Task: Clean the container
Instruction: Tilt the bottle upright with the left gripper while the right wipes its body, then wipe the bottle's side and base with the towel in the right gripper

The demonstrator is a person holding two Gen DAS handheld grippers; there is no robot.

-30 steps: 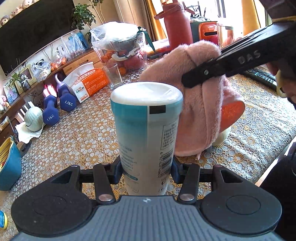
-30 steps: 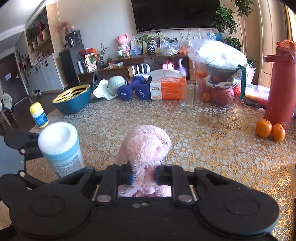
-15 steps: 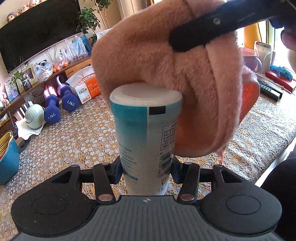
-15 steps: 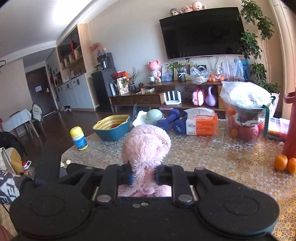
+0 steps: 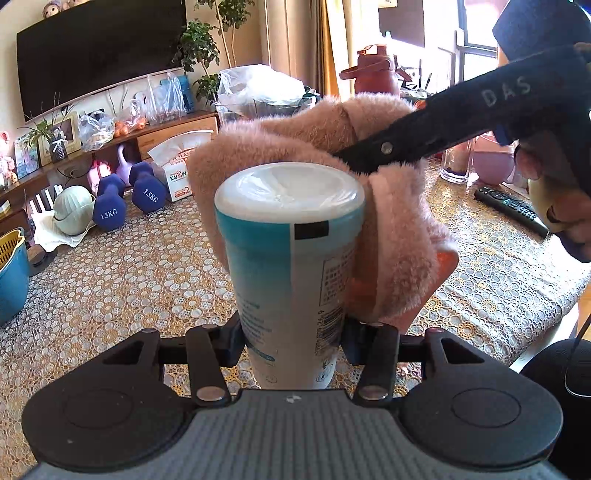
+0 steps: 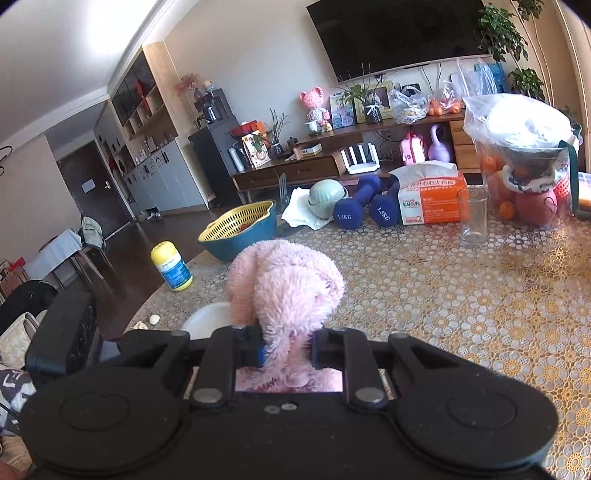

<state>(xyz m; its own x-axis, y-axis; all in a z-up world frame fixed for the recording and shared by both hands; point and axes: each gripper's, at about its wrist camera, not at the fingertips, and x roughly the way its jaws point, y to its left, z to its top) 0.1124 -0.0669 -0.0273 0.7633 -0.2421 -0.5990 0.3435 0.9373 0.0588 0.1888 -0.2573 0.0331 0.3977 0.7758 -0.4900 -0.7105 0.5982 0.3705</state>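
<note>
While the left gripper (image 5: pixel 291 341) clamped the upright container (image 5: pixel 290 266) above the surface (image 5: pixel 110 288), the right gripper (image 6: pixel 286 349), closed on the pink cloth (image 5: pixel 391 229), pressed it against the far side; wiping seemingly continued, next needing a sweep around the wall.

a sunlit living room: a dark television (image 6: pixel 399 33) hangs on a pale wall above a low wooden cabinet (image 6: pixel 314 170), with dark wood floor (image 6: pixel 147 240) and a lace-covered desk (image 6: pixel 461 295) in front.
</note>
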